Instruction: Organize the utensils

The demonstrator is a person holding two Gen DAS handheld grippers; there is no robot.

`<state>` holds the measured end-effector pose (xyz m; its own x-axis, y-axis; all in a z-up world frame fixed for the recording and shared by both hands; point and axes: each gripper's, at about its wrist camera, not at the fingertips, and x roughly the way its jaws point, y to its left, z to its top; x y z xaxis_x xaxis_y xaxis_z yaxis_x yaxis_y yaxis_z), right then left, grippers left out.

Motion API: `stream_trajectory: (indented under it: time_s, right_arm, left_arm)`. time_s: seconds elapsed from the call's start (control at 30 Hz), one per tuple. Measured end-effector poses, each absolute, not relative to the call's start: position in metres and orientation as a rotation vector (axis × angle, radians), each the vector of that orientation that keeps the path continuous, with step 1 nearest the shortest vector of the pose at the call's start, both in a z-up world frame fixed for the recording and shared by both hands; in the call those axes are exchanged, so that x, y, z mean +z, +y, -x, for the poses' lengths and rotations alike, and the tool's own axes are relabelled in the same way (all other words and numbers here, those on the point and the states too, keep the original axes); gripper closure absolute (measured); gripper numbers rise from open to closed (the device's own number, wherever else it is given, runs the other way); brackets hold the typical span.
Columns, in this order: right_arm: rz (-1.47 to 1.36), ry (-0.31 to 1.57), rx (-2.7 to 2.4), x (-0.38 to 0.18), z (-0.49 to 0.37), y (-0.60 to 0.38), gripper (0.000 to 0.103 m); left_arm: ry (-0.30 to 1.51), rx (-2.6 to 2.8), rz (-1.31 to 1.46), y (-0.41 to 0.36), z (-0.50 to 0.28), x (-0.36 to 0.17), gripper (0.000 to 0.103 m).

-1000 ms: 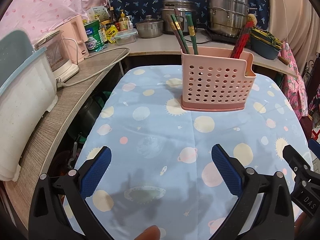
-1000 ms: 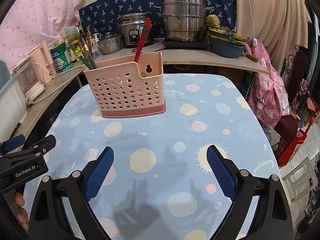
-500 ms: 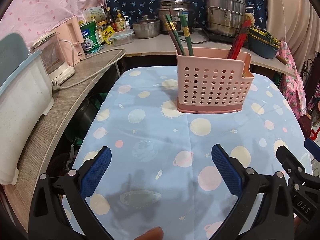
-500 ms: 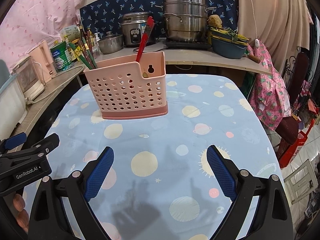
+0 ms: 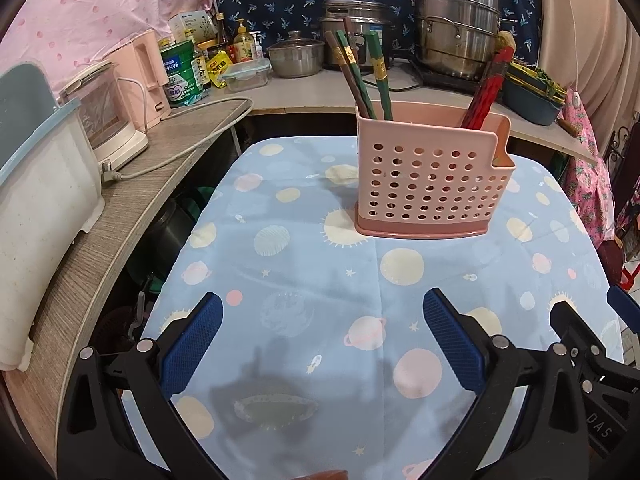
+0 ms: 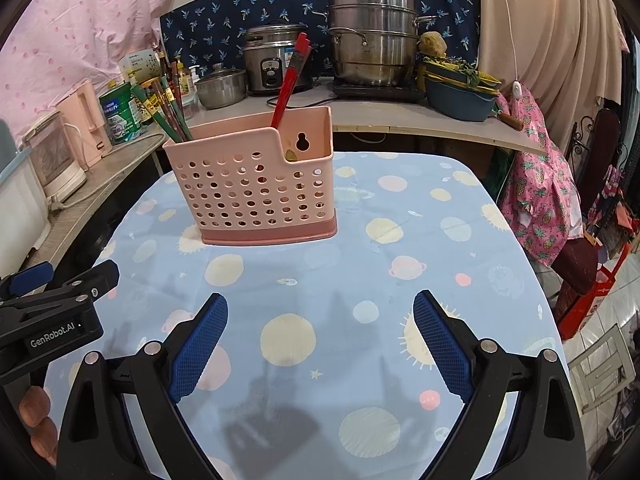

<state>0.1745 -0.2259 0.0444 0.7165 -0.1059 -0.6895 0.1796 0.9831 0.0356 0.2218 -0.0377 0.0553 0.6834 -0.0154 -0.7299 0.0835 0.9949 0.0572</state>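
A pink perforated utensil holder (image 5: 432, 184) stands upright on the blue planet-print tablecloth (image 5: 304, 272); it also shows in the right wrist view (image 6: 256, 192). Green and brown chopsticks (image 5: 360, 76) lean in its left compartment, and red chopsticks (image 5: 486, 88) in its right one; the right wrist view shows the green ones (image 6: 168, 112) and the red ones (image 6: 290, 80). My left gripper (image 5: 320, 344) is open and empty, well short of the holder. My right gripper (image 6: 320, 340) is open and empty, beside the left one (image 6: 52, 312).
A curved counter (image 5: 120, 208) with a white appliance (image 5: 108, 116), pink kettle and tins runs along the left. Steel pots (image 6: 372, 48) and a rice cooker (image 6: 276, 56) stand on the back counter. A blue basin (image 6: 460, 96) and pink cloth (image 6: 536, 168) are at the right.
Both grippers have drawn back from the holder and risen slightly, so it looks a little farther away. Both stay open and empty.
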Motion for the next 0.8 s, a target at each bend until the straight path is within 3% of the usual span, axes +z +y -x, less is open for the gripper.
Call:
stream_trajectory:
  time_s: [0.8]
  right_arm:
    - [-0.111,0.757,-0.166,0.0394,-0.1842,-0.2324,0.013]
  left_arm:
    - [0.801,-0.042,-0.093,-0.0404,-0.2317,0.0576,0.007]
